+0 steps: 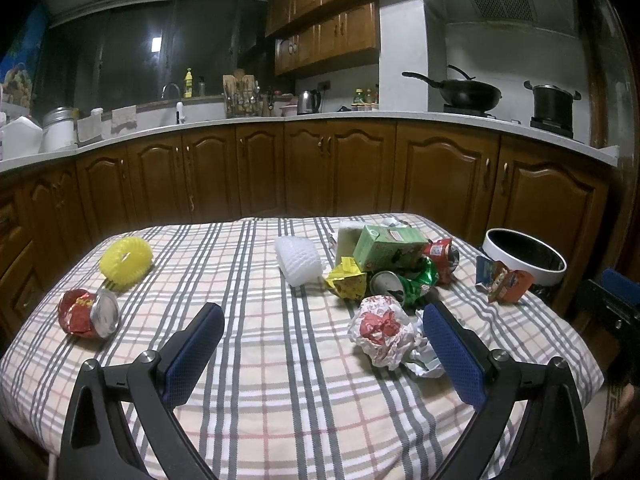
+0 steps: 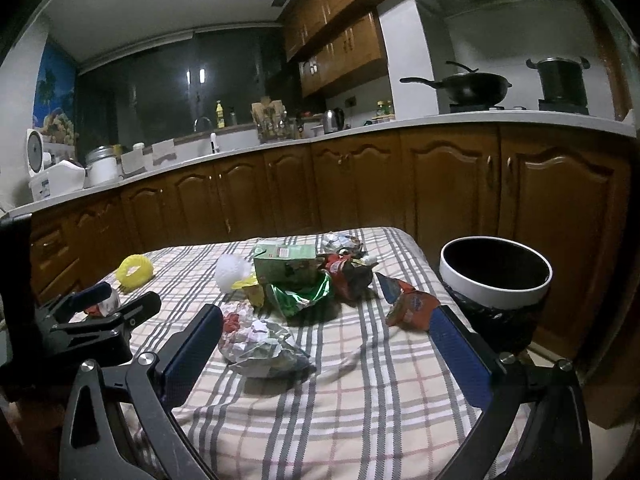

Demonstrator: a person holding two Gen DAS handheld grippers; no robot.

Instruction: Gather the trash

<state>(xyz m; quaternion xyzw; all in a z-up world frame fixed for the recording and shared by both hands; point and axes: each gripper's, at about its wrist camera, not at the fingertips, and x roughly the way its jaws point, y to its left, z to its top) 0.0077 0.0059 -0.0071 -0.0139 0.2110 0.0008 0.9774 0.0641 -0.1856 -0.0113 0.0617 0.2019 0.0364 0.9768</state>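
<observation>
Trash lies on the plaid table (image 1: 280, 360): a crushed red can (image 1: 90, 318) at the left, a crumpled red-and-white wrapper (image 1: 384, 330) (image 2: 256, 340), a crushed green can (image 1: 404, 280) (image 2: 300, 296), a green carton (image 1: 390, 246) (image 2: 286, 266), a yellow packet (image 1: 348, 282), a white foam net (image 1: 300, 260) (image 2: 232, 270) and an orange snack packet (image 1: 506, 280) (image 2: 410, 306). The white-rimmed bin (image 1: 524, 256) (image 2: 494, 276) stands off the table's right edge. My left gripper (image 1: 322, 332) is open and empty above the table. My right gripper (image 2: 326, 336) is open and empty behind the wrapper; the left gripper (image 2: 112, 300) also shows at its left.
A yellow round scrubber (image 1: 126, 258) (image 2: 136, 270) lies at the table's far left. Brown kitchen cabinets (image 1: 320, 168) and a counter with a wok (image 1: 468, 92) and pot (image 1: 554, 104) run behind the table.
</observation>
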